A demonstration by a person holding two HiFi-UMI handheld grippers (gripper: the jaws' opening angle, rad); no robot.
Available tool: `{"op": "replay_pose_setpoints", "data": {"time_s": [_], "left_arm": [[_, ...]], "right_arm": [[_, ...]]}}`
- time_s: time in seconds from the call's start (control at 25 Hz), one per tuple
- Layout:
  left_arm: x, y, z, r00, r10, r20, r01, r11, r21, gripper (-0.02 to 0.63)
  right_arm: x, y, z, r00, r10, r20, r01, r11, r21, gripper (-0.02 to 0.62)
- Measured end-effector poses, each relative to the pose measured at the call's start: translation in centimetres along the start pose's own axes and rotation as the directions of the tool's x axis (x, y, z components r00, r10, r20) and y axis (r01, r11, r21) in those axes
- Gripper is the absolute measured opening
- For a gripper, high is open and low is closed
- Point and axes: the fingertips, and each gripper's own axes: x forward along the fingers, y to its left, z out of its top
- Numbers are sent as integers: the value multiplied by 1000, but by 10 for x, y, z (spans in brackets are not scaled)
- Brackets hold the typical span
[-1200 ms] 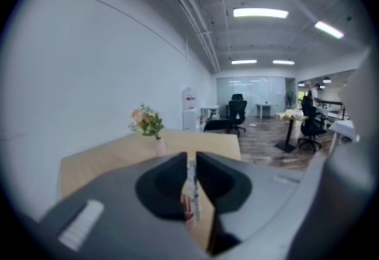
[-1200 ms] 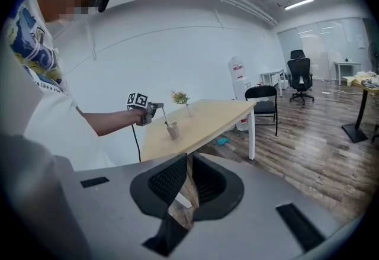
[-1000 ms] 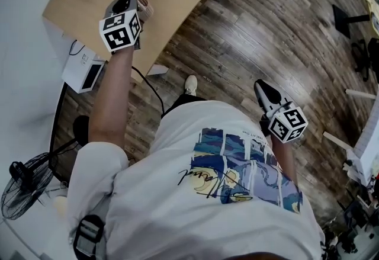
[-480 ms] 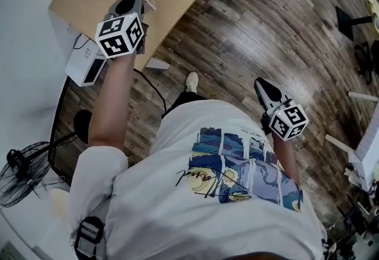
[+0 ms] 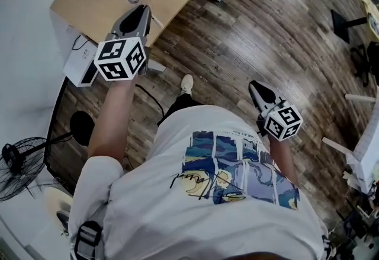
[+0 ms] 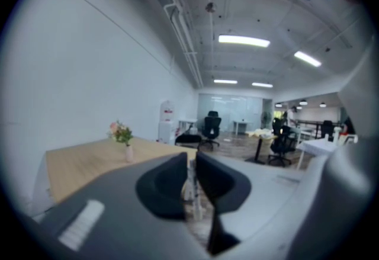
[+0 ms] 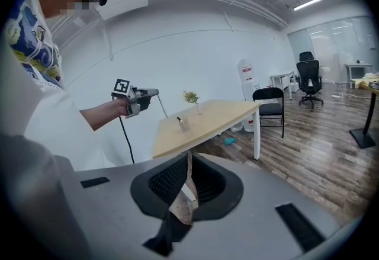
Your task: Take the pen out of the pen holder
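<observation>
L hand-held gripper (image 5: 144,7) clenched on thin pen (image 7: 161,108), plain only in right gripper view, R hand-held gripper (image 5: 254,84) clenched, empty

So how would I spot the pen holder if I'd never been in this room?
Find the light wooden table by the white wall. Near its edge closest to the person stands a small pale cup with a dark pen poking out. Unlike the flower vase farther back, it holds no flowers.
</observation>
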Motion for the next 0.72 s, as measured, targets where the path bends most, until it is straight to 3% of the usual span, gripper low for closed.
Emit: {"op": "replay_pose_setpoints", "data": {"time_s": [0.32, 0.72], "left_arm": [[-39, -62, -6, 998, -70, 6, 70, 998, 5, 51], [-83, -98, -9, 997, -79, 24, 79, 997, -3, 51]], "right_arm": [[-18, 4, -15, 999, 40, -27, -41, 999, -35, 20], [-28, 13, -29, 995, 87, -44, -90, 994, -65, 15]]}}
